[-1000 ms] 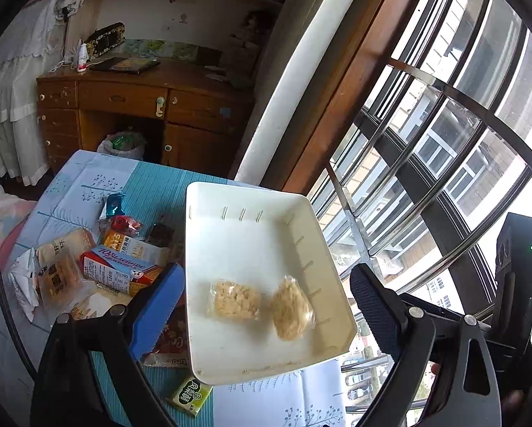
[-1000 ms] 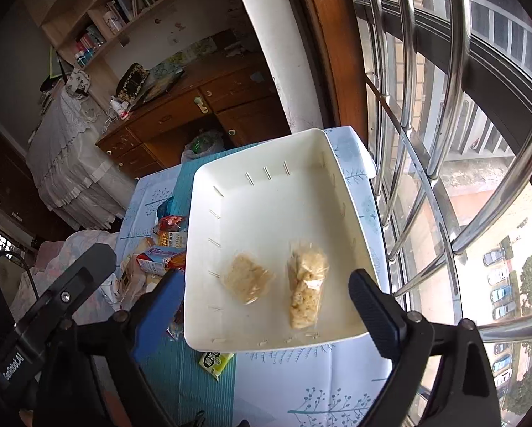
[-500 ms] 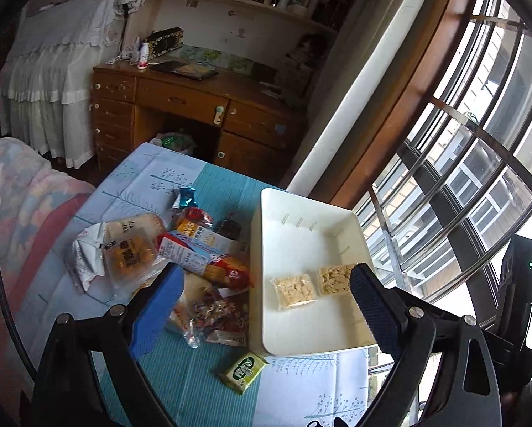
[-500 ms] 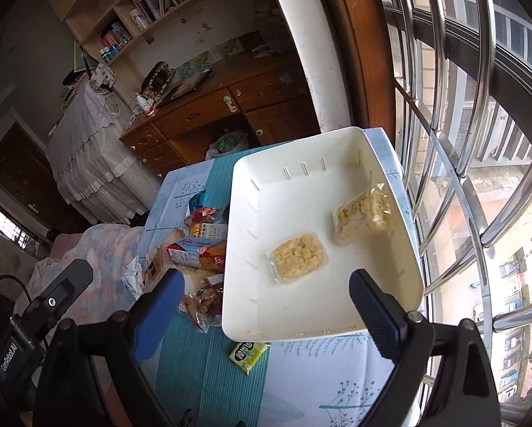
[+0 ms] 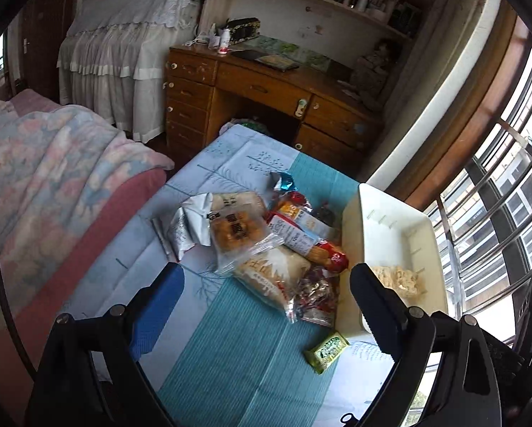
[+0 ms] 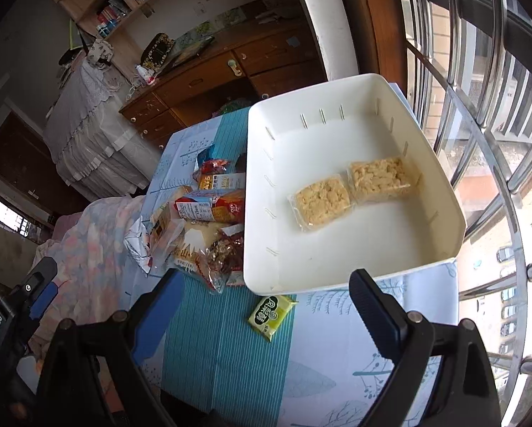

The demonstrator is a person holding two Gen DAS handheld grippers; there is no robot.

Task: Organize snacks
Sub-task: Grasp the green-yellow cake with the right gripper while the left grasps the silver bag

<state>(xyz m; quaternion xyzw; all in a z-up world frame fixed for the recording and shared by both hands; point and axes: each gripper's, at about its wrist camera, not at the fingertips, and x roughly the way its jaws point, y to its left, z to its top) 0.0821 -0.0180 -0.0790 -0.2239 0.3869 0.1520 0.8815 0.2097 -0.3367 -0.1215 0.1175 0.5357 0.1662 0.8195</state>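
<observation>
Table (image 5: 230,373), under a blue-and-teal cloth, ahead of and below both tongs; window rail just beyond its far right edge.

White tray (image 6: 337,270) ahead of the right tongs (image 6: 266,313), slightly right of their midline; in the left view, right of the left tongs (image 5: 266,306), partly behind the right finger. Two wrapped rice cakes (image 6: 351,188) inside, side by side and touching, toward the tray's window side.

Loose pile (image 5: 266,242) just ahead of the left tongs, between the fingers in that view: clear bread bag on top, silver pouch to its left, boxes and red wrappers toward the tray. Pile pressed against the tray's left wall.

Green packet (image 6: 271,311) alone on the cloth, nearest item to the right tongs, just short of the tray's near wall.

Both tongs wide apart, empty, hovering above the table, touching nothing.

Risks, as judged from this layout:
- Overlapping, slippery bags: likely to drag neighbours along or slide out of a shallow pinch.
- Crackers and cakes: liable to crush under a hard squeeze.
- Tray close to the table's window edge: liable to shift toward the rail if nudged by a descending finger or a dropped item.
- Green packet flat on cloth: fabric likely to bunch between the fingers.
</observation>
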